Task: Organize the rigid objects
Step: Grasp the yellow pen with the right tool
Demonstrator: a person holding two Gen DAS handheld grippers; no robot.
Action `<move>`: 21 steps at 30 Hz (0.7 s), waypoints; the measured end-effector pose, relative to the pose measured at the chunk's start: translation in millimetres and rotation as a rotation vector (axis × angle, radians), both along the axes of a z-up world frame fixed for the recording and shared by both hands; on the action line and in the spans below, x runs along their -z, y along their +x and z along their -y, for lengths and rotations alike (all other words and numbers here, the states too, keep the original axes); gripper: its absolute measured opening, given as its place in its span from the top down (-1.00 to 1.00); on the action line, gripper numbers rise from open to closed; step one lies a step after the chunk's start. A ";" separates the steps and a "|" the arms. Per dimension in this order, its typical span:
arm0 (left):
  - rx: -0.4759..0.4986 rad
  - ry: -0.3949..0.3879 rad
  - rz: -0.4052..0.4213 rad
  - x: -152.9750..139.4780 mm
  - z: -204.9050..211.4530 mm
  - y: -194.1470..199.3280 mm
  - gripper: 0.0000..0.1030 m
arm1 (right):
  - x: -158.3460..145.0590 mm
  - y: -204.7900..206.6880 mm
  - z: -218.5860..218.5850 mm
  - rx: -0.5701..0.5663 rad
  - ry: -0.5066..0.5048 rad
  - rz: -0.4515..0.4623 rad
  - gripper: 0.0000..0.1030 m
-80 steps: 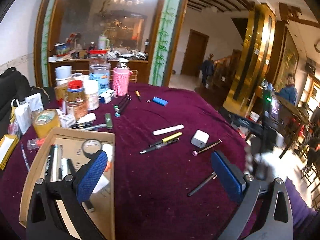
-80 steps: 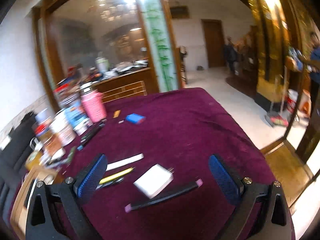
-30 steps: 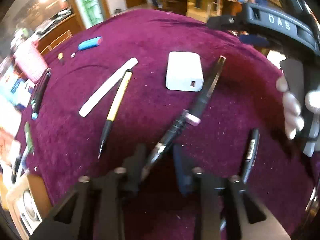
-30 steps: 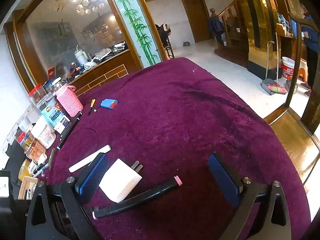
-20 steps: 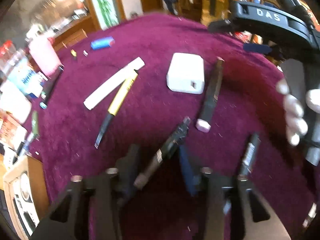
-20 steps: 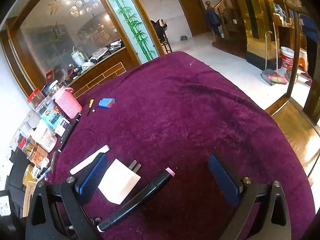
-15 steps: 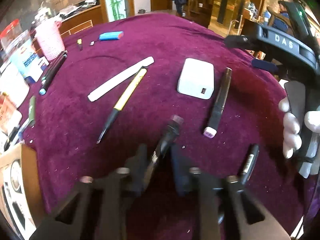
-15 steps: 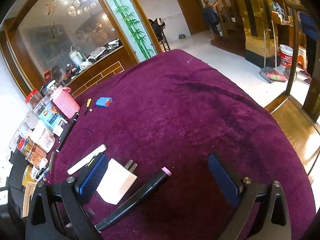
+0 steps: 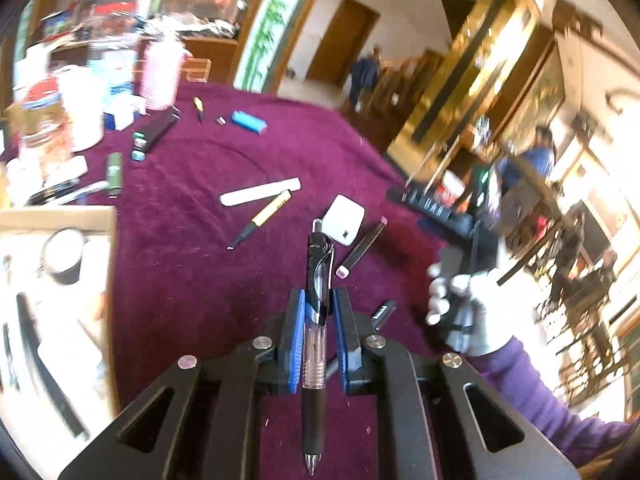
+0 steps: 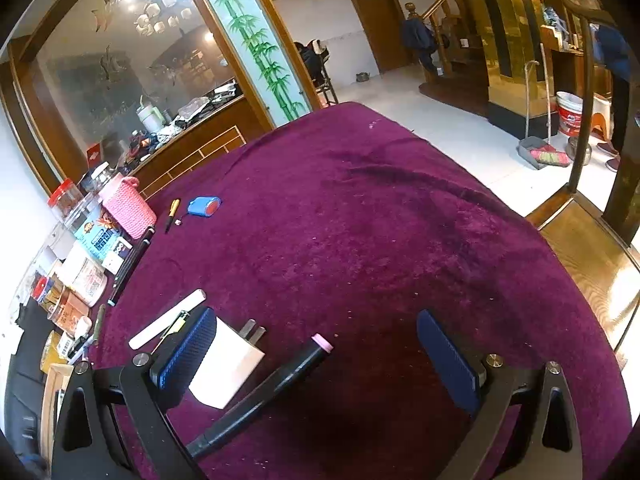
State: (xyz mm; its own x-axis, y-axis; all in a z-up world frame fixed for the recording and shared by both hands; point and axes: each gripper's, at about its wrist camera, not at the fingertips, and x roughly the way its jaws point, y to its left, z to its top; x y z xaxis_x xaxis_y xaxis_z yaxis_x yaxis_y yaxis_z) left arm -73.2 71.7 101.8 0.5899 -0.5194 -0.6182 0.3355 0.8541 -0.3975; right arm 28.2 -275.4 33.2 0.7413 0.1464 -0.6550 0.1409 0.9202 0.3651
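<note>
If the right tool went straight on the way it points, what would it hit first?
Probably the black marker with the pink end, lying on the cloth between the open right tool's jaws; the white charger sits just left. Depth is uncertain.

Our left claw (image 9: 319,322) and right claw (image 10: 316,356) are black frames with blue textured pads and silver screws; our sleeve (image 9: 532,392) is purple.

The far and right parts of the cloth (image 10: 360,220) lie bare and open to passage. Near the middle a charger (image 9: 344,220), a marker (image 9: 362,248), a yellow pen (image 9: 264,218) and a white stick (image 9: 260,192) crowd together. Jars (image 9: 44,120) line the left edge; a box (image 9: 60,216) fills the near left.
</note>
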 end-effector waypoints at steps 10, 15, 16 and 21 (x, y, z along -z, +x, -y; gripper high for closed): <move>-0.227 -0.001 0.101 -21.9 -113.9 -55.6 0.74 | -35.8 3.7 -77.6 -0.192 0.058 -0.045 -0.85; -0.335 -0.040 0.066 1.8 -163.3 -65.1 0.74 | -16.0 43.5 -164.0 -0.329 -0.043 -0.201 -0.40; -0.353 -0.040 0.061 5.8 -171.9 -67.2 0.74 | -11.2 49.7 -171.8 -0.335 -0.048 -0.225 -0.37; -0.416 -0.037 0.013 22.0 -205.0 -61.8 0.74 | 17.6 75.4 -201.6 -0.278 -0.115 -0.334 -0.15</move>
State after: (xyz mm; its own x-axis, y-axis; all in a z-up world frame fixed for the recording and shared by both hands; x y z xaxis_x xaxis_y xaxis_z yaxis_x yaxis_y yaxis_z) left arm -135.1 276.7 79.8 0.7617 -0.2571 -0.5948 -0.0295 0.9032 -0.4282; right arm 103.6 -73.8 15.6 0.4296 0.2222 -0.8752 -0.0247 0.9718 0.2346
